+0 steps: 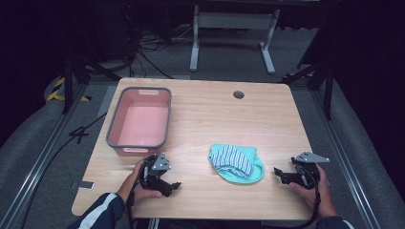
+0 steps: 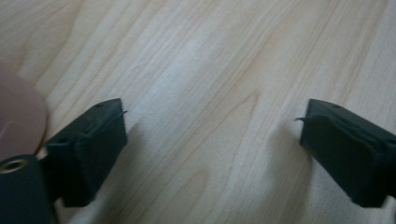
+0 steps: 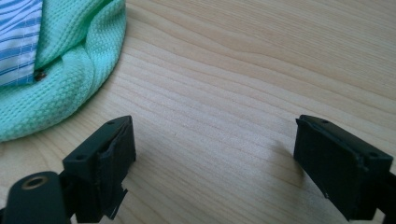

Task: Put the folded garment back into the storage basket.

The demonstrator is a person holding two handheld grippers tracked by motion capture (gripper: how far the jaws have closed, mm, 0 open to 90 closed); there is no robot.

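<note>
My left gripper (image 1: 173, 185) rests low over the table (image 1: 200, 119), just in front of the pink bin (image 1: 139, 119), jaws spread wide with only bare wood between them. If I swing it towards the cloth carelessly, I judge it could knock the bin's near wall and shove it out of place.

In the middle, nearer my right side, lies the folded cloth bundle (image 1: 236, 163): a mint-green waffle-knit piece underneath with a blue-and-white striped piece folded on top, soft and loosely layered, rounded at its near edge. My worry here is that pinching just one layer would peel the striped piece off the green one and undo the fold, or that a shallow bite on the rim would let the bundle sag and slip out on the way to the bin.

My right gripper (image 1: 279, 173) sits just to the right of the bundle, jaws fully apart and empty, pointing at the green edge (image 3: 56, 88). Coming in too flat, I could push the cloth along the table instead of getting under it.
</note>
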